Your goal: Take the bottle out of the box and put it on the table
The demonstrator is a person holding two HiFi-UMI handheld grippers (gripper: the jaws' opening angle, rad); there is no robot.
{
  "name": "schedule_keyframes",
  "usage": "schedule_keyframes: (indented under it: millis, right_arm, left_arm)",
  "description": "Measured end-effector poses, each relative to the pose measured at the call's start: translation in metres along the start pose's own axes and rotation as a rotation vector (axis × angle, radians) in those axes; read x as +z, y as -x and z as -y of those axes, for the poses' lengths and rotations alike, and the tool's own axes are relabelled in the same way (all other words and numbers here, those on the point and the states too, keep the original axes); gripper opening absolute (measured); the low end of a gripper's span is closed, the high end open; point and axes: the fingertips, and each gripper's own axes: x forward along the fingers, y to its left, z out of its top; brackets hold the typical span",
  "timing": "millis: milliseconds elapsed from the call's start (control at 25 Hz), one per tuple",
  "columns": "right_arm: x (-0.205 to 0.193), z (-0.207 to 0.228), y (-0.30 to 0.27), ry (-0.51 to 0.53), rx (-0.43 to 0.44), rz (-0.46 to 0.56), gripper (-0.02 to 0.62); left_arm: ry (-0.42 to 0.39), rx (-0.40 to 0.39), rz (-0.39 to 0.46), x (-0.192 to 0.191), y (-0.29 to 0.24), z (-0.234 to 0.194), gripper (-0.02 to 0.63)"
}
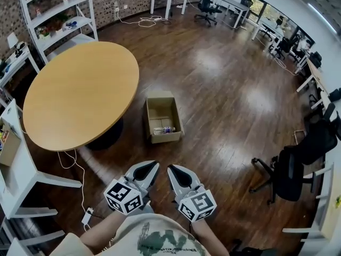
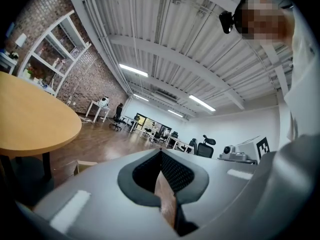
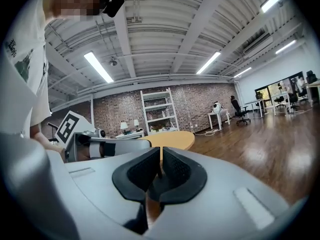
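On the floor beside the table [image 1: 80, 92], head view, the bottle [image 1: 164, 129] lies in the open box [image 1: 161, 112], ahead of the left gripper [image 1: 151, 167] and right gripper [image 1: 174, 170]. Left gripper view: jaws together, empty. Right gripper view: likewise closed, empty.

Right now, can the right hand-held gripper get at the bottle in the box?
Probably not yet. The right hand-held gripper is shut and short of the box, which sits open-topped on the floor; nothing blocks the way to the bottle.
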Motion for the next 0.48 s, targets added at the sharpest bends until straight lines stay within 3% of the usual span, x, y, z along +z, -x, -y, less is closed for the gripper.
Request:
schedule_keyframes:
  millis: [480]
  right_arm:
    - [0.011,0.011,-0.072,-0.064,-0.024,-0.004,0.017]
  left_arm:
    - [0.014,-0.03,0.015,0.027,-0.026,-0.065,-0.002]
